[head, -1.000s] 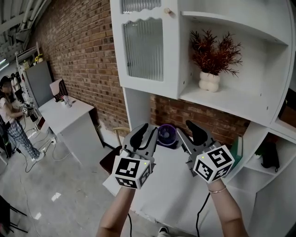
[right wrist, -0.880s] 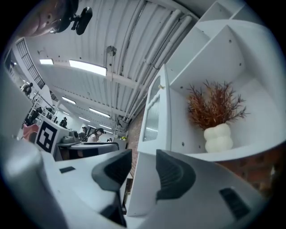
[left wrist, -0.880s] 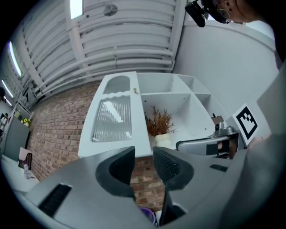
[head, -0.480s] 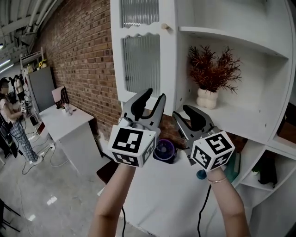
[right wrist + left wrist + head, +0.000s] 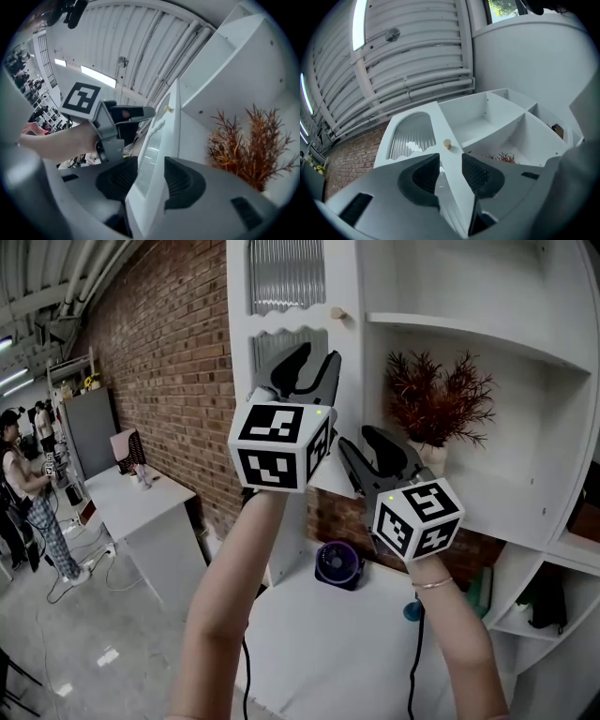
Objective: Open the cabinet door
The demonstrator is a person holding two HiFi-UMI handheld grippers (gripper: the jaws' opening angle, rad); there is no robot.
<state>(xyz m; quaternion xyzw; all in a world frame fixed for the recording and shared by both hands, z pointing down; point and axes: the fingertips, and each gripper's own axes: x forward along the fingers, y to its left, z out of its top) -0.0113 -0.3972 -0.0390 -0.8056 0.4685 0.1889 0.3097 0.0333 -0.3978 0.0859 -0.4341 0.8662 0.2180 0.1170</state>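
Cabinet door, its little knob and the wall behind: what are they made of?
Cabinet door: probably white-painted wood, matte, with ribbed translucent glass panes. Knob: pale, unpainted-looking wood. Wall: rough red brick, mortar joints showing.

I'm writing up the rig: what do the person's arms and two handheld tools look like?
Both the left tool and right tool are grey with black ribbed pads, each carrying a white cube printed with black square markers. A black cable hangs below each. No sleeves show; a thin bracelet circles the right wrist.
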